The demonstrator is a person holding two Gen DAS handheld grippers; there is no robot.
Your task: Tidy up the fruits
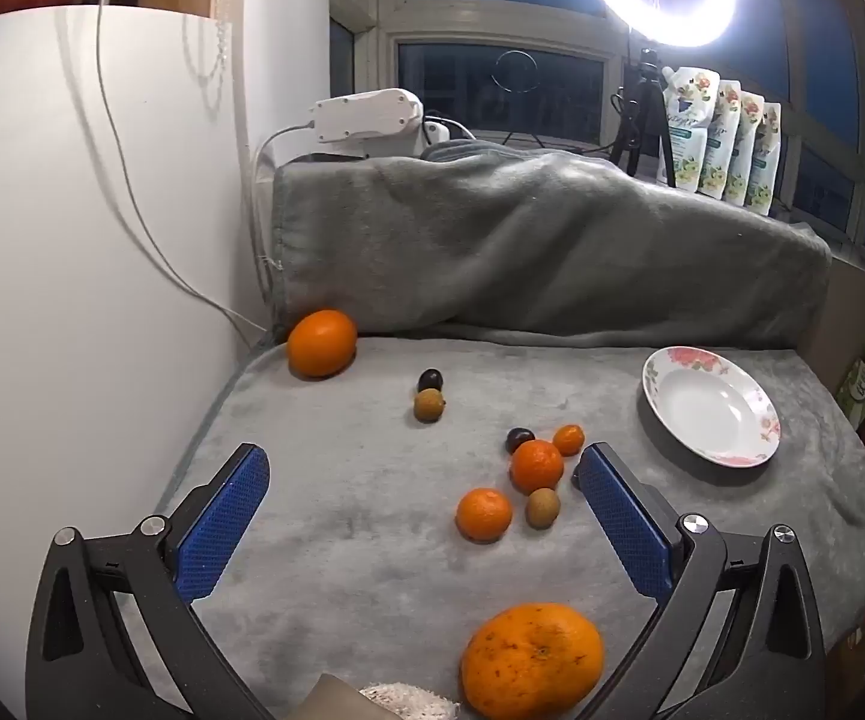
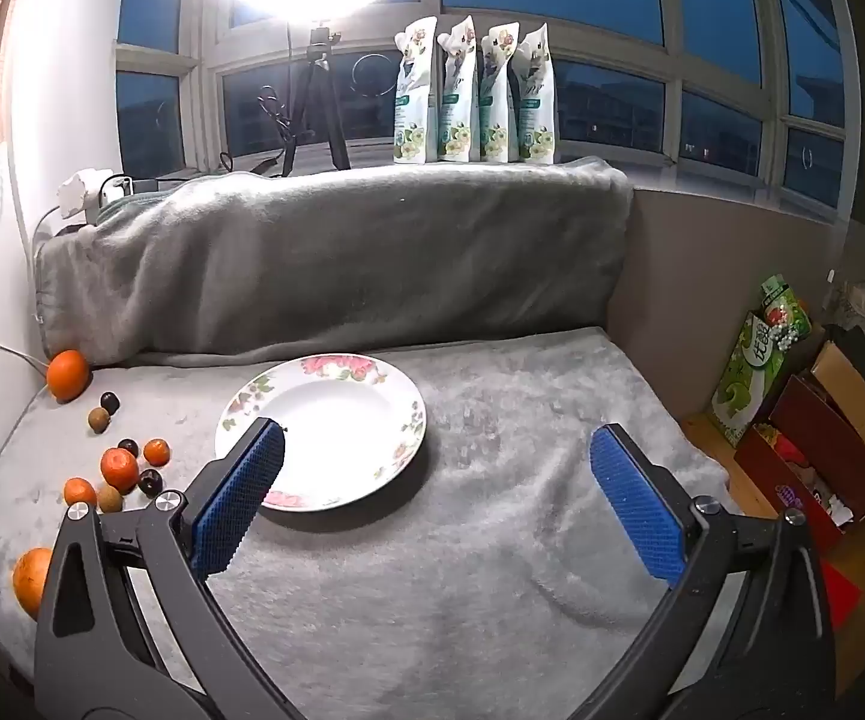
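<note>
Fruits lie scattered on a grey blanket [image 1: 342,540]. A large orange [image 1: 321,342] sits at the back left, another large orange [image 1: 531,660] lies close below my left gripper [image 1: 423,468], which is open and empty. Between its fingers lie small mandarins [image 1: 483,514], [image 1: 536,465], a kumquat [image 1: 568,439], brown longans [image 1: 543,507], [image 1: 430,405] and dark plums [image 1: 430,379], [image 1: 519,438]. An empty floral plate [image 1: 756,420] lies to the right. My right gripper [image 2: 438,456] is open and empty, its left finger over the plate's [image 2: 336,372] near rim. The fruit cluster [image 2: 120,468] shows at left.
A blanket-covered ledge [image 2: 336,258] rises behind the surface. A white wall and cable [image 1: 102,210] bound the left. Pouches [image 2: 474,96] and a ring light tripod [image 2: 318,102] stand on the sill. Boxes and bags [image 2: 792,420] sit off the right edge.
</note>
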